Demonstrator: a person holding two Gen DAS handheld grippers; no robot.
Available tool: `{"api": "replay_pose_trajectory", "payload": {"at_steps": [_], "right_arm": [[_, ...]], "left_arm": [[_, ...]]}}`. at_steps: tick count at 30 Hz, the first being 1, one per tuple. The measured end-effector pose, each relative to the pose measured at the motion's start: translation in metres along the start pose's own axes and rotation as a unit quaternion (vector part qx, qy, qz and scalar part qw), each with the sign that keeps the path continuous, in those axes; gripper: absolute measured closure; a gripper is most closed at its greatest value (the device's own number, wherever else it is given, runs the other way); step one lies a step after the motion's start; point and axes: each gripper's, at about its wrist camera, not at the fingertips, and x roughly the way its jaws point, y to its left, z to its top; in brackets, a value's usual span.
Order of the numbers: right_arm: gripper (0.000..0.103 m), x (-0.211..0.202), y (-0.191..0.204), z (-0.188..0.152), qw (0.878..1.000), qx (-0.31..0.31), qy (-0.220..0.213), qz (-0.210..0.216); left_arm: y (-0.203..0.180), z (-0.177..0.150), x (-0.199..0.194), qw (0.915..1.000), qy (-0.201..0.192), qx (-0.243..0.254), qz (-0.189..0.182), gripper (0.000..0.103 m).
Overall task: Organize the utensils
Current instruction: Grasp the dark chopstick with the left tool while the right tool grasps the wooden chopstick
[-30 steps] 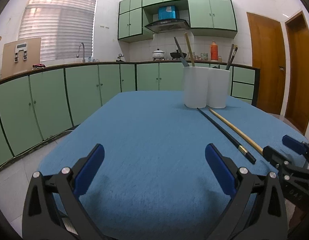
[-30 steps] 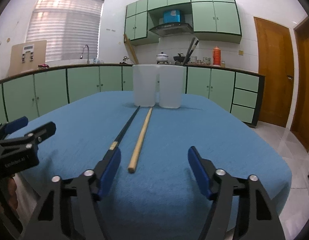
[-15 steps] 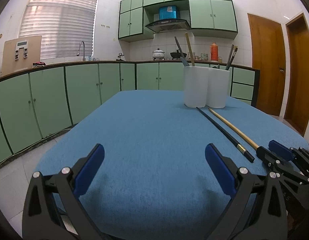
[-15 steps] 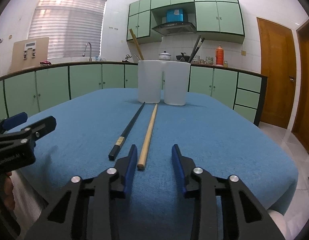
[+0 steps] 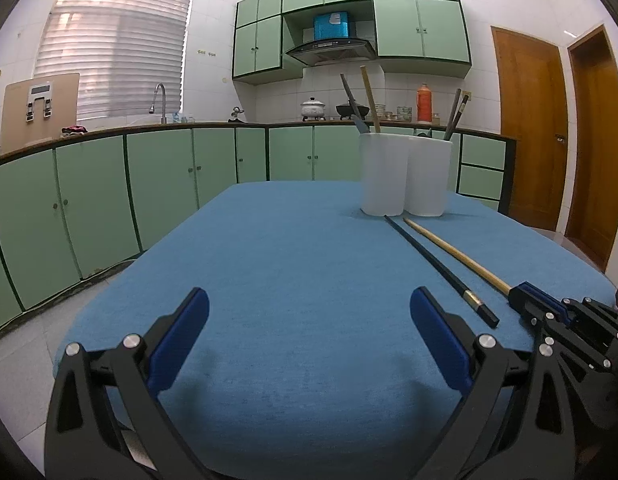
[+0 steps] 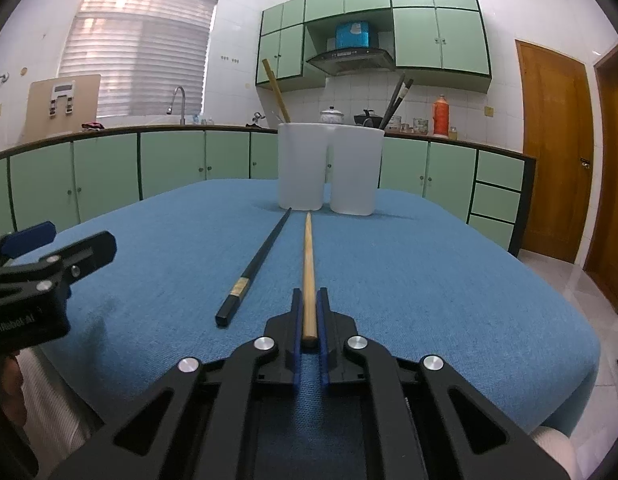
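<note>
We see the right gripper (image 6: 307, 300) with jaws closed on the near end of the wooden chopstick (image 6: 308, 256), which lies flat on the blue cloth (image 6: 429, 280) and points straight at the two white cups (image 6: 329, 168). The black chopstick (image 6: 257, 264) lies just left of it, apart, angled slightly, its far tip near the left cup's base. The cups stand touching each other at the far side of the table; the left one holds a wooden stick (image 6: 276, 90), the right one dark sticks (image 6: 395, 100). Our left gripper (image 5: 309, 336) hovers low over bare cloth with jaws spread wide, gripping nothing, well left of both chopsticks. From the left wrist view the right gripper (image 5: 525, 296) sits at the near end of the wooden chopstick (image 5: 457, 254), with the black chopstick (image 5: 437, 264) between it and our left one. Nothing lies between the chopsticks and the cups. Behind: green cabinets (image 5: 157, 184), a sink tap (image 5: 159, 98), a pot (image 5: 313, 107), an orange bottle (image 5: 425, 101), wooden doors (image 5: 525, 124).
</note>
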Motion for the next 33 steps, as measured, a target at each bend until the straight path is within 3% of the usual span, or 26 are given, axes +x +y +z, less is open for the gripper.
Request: {"api": "replay_pose_trajectory", "payload": {"at_steps": [11, 12, 14, 22, 32, 33], "right_arm": [[0.096, -0.014, -0.042, 0.007, 0.996, 0.060, -0.014, -0.065], [0.096, -0.016, -0.045, 0.007, 0.995, 0.063, -0.015, -0.070], [0.096, -0.019, -0.052, 0.006, 0.995, 0.067, -0.016, -0.076], [0.096, -0.025, -0.069, 0.001, 0.994, 0.071, -0.018, -0.081], [0.096, -0.029, -0.072, 0.003, 0.994, 0.073, -0.020, -0.080], [0.096, -0.030, -0.073, 0.003, 0.994, 0.074, -0.021, -0.081]], "left_arm": [[-0.041, 0.002, 0.005, 0.9992, 0.007, -0.006, -0.040, 0.008], [-0.044, 0.001, 0.006, 0.9990, 0.009, -0.007, -0.043, 0.011], [-0.056, -0.001, 0.009, 0.9985, 0.018, -0.004, -0.051, 0.027], [-0.093, -0.010, 0.024, 0.9976, 0.037, 0.000, -0.059, 0.039], [-0.114, -0.015, 0.031, 0.9990, 0.028, 0.019, -0.028, 0.094], [-0.115, -0.015, 0.030, 0.9991, 0.027, 0.021, -0.025, 0.095]]}}
